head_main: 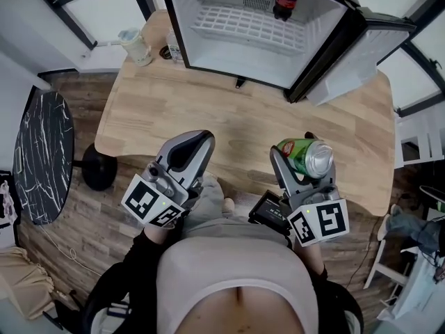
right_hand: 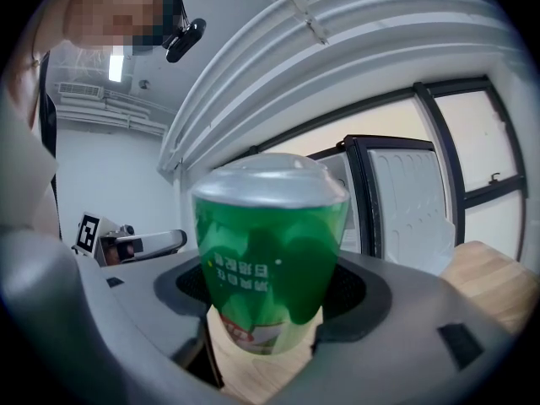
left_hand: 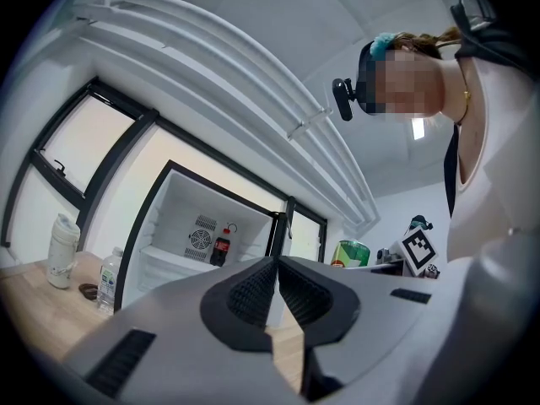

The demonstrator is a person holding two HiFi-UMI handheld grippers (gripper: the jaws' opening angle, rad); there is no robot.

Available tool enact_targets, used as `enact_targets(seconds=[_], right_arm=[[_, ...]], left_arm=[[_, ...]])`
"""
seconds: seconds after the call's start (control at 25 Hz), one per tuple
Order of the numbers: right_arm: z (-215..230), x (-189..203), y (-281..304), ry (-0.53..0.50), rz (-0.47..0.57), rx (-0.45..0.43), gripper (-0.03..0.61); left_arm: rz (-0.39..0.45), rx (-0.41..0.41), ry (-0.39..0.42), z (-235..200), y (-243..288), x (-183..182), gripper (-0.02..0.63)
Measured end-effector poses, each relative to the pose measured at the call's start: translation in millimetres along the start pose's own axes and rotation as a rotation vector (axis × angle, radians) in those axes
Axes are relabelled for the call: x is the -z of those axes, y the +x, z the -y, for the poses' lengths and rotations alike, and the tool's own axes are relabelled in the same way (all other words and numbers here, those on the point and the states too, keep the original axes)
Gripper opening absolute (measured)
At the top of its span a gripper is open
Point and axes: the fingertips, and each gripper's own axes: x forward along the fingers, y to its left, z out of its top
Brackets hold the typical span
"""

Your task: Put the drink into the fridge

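Note:
A green drink can with a silver end sits between the jaws of my right gripper, which is shut on it, near the table's front edge. In the right gripper view the can fills the middle, held upside down. My left gripper hangs at the front left, shut and holding nothing; its ribbed pads meet. The small white fridge stands open at the back of the wooden table. A cola bottle stands inside by the fan; the fridge and that bottle also show in the left gripper view.
The fridge door swings out to the right. A white lidded cup and a clear water bottle stand left of the fridge. A black marble-patterned round table is on the floor at the left. The person's torso fills the bottom.

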Motion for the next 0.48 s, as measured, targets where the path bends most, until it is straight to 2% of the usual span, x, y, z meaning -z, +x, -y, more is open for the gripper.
enact_targets(seconds=[0.48], right_arm=[[5,-6,67,0.005,-0.004,0.025,0.354]], left_arm=[[-0.017,0.062,-0.006,-61,36,-9,0.023]])
